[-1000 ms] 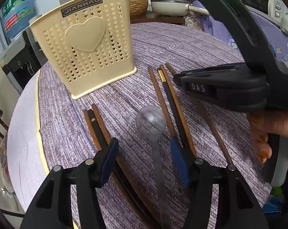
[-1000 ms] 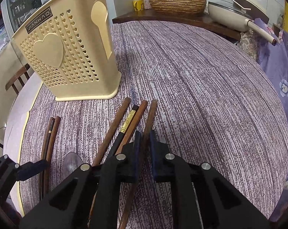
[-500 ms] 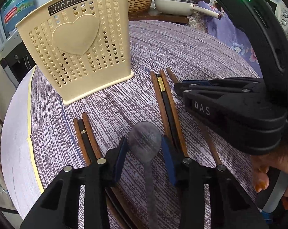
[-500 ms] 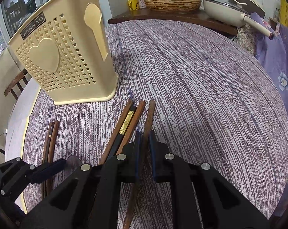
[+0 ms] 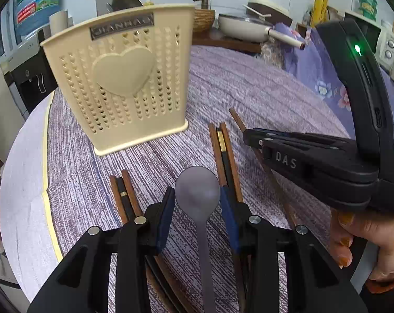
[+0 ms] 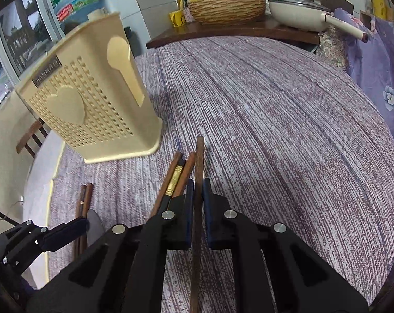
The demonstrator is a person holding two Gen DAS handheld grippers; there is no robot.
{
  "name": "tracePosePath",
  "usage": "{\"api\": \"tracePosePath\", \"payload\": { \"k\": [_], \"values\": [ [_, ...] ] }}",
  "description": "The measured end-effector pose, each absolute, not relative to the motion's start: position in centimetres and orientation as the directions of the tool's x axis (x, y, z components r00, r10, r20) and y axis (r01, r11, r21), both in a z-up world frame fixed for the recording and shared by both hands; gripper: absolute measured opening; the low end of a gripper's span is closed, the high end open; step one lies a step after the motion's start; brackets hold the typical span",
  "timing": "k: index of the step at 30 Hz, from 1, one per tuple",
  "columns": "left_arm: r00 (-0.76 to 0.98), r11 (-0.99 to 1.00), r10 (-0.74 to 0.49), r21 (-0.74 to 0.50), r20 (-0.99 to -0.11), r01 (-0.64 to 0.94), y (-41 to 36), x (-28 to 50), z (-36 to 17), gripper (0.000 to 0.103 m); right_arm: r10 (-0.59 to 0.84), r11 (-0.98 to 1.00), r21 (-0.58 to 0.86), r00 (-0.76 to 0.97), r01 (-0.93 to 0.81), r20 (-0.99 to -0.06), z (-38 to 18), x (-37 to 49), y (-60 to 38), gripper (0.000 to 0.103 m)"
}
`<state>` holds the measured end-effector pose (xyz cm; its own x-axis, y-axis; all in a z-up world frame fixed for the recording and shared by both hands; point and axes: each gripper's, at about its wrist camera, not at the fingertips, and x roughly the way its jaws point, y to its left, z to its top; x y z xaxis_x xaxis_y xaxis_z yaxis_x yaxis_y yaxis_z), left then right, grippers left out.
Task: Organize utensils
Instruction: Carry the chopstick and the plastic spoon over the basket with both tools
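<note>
Between my two grippers and the cream utensil holder [image 5: 126, 78] lies a stretch of purple tablecloth [image 6: 275, 104], and that gap governs the next move. My left gripper [image 5: 197, 203] has just been closing around the grey spoon [image 5: 197, 195]; its blue pads flank the bowl, but whether they press on it I cannot tell. The spoon's handle runs back toward my camera, bowl pointing at the holder. My right gripper [image 6: 198, 203] is clamped on a single brown chopstick [image 6: 199, 161], whose long axis also points away from me, with the holder off to its left. The holder stands upright ahead of the left gripper, so I judge that hand nearer. Other chopsticks [image 5: 225, 154] lie on the cloth between the grippers.
</note>
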<state>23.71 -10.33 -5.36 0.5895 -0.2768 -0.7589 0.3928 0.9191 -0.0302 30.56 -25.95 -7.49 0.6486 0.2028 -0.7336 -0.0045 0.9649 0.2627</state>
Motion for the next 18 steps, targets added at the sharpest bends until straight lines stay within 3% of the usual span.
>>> {"api": "tracePosePath", "payload": {
  "k": [8, 18],
  "values": [
    [0.667, 0.921, -0.340, -0.092, -0.663, 0.378, -8.9, 23.1, -1.2, 0.036, 0.292, 0.930, 0.360, 0.750, -0.076, -0.593, -2.8, 28.0, -27.4, 0.008],
    [0.729, 0.925, -0.353, -0.103, -0.587, 0.365, -7.3, 21.8, 1.6, 0.036, 0.385, 0.902, 0.370, 0.800, -0.221, -0.461, 2.0, 24.4, -28.0, 0.008]
  ]
}}
